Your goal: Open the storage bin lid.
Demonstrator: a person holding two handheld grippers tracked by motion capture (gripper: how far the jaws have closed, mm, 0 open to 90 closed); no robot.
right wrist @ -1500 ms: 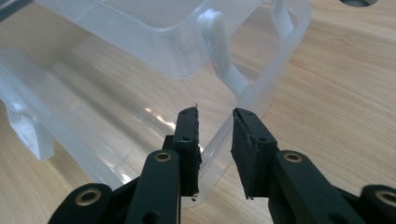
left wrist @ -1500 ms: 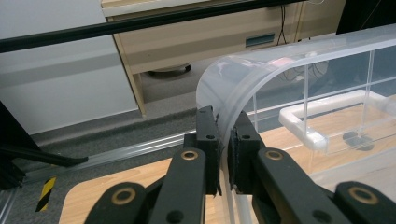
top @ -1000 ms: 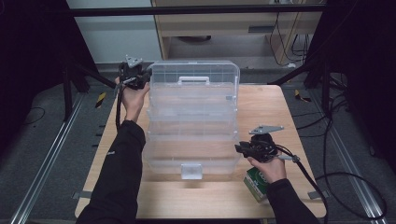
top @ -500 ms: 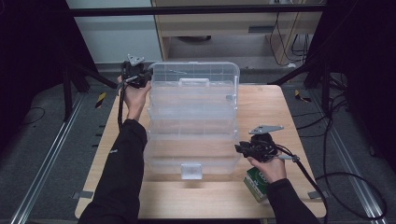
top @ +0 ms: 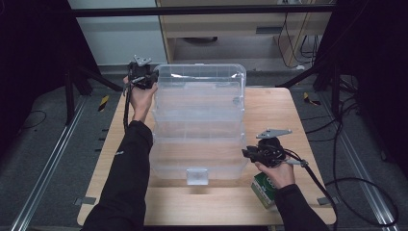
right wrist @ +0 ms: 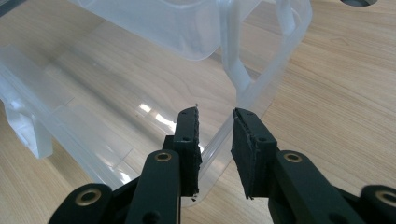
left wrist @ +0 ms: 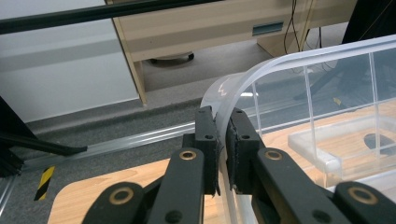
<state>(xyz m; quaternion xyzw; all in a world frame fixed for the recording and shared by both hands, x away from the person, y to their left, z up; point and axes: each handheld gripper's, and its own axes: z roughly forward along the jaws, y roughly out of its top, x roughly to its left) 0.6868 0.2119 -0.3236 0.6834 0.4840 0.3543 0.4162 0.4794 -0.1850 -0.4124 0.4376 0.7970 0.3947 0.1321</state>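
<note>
A wooden counter (top: 308, 120) with a pale grain carries a large clear plastic box (top: 199, 125), which takes up most of its middle. The box is see-through, smooth and glossy, with rounded corners, tiered trays and a small latch on its near side. It looks light and fairly stiff, but thin-walled, so it may flex or slip under a hard squeeze; the rims and corners seem the firmest places to grip.

At the far left corner, the left gripper (top: 153, 79) has its jaws clamped on the curved rim of the raised lid (left wrist: 261, 74), the thin plastic edge pinched between the black pads.

At the near right side, the right gripper (top: 246, 154) sits against the box's lower edge. Its jaws stand a little apart around the corner of the base rim (right wrist: 212, 149); whether the pads press on the plastic cannot be told.

A small green carton (top: 264, 190) lies on the counter just under the right hand.
</note>
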